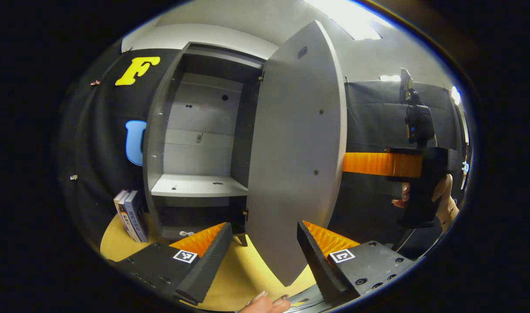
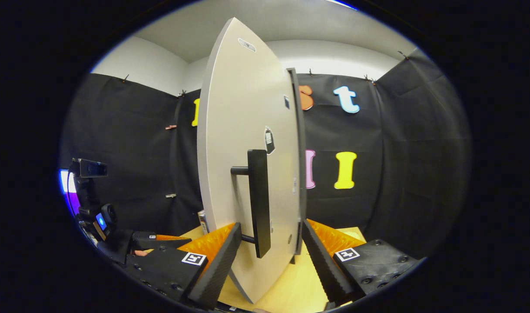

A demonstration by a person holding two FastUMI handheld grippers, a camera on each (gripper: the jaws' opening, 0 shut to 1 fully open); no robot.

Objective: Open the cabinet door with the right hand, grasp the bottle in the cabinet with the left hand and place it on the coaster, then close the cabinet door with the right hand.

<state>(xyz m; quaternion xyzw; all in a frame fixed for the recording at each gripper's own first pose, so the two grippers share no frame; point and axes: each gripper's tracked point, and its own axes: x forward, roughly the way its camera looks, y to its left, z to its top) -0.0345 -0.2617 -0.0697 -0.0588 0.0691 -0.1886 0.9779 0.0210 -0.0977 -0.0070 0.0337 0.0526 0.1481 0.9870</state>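
right gripper view: right tool (image 2: 267, 254) fingers apart astride cabinet door (image 2: 243, 130) and handle (image 2: 260, 200); left tool (image 1: 260, 256) likewise apart

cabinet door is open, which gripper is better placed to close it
Right. The right gripper is open with the door handle between its fingers; the left gripper faces the door from its inner side.

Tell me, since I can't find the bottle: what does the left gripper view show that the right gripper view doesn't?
Left gripper view: the open cabinet's interior, its shelf with no bottle visible on it, books beside the cabinet, and the right gripper reaching behind the door. Right gripper view: the door's outer face with its black handle between that gripper's open fingers. Both: the grey cabinet door and the yellow tabletop.
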